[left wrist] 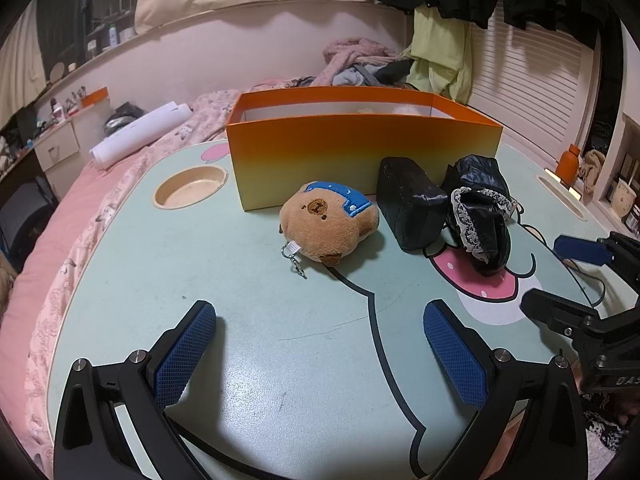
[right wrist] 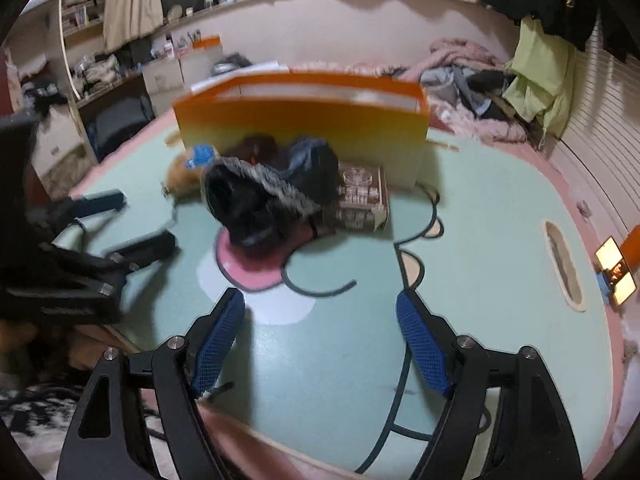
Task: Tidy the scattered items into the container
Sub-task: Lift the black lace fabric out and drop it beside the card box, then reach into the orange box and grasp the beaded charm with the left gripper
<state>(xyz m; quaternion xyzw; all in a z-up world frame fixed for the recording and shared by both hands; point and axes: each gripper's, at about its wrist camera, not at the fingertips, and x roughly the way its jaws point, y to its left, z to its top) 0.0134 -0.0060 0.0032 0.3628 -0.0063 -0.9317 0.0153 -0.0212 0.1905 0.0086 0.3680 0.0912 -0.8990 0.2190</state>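
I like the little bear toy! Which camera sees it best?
The left wrist view: the plush bear lies sharp and whole before the orange box. The right wrist view shows it blurred, partly hidden behind black items.

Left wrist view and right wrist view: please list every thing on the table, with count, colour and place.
Cardboard box: one, orange fading to yellow, far side of the table.
Plush bear keychain: one, brown with blue cap, before the box.
Shiny wrapped block: one, black, right of the plush.
Lace-trimmed bag: one, black, right of the block.
Clear plastic case: one, transparent, beside the bag.
Cartoon table: one, mint green.
Left gripper: open, empty.
Right gripper: open, empty.
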